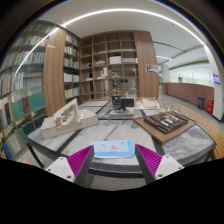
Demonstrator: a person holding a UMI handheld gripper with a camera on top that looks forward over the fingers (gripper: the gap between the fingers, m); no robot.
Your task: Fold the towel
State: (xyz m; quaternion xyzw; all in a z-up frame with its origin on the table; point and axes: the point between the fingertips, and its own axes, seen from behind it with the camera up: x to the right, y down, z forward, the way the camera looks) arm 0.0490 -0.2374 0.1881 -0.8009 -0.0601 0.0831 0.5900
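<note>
A small light-blue towel, folded into a flat rectangle with a pink mark on it, lies on the grey marble-patterned table just ahead of my fingers. My gripper is open and empty. Its two fingers with magenta pads stand spread to either side of the towel's near edge, held above the table's front edge and not touching the towel.
Architectural models stand on the table beyond the towel: a white one at the left, a dark framed one at the right, another in the middle. Wooden bookshelves line the back and left walls.
</note>
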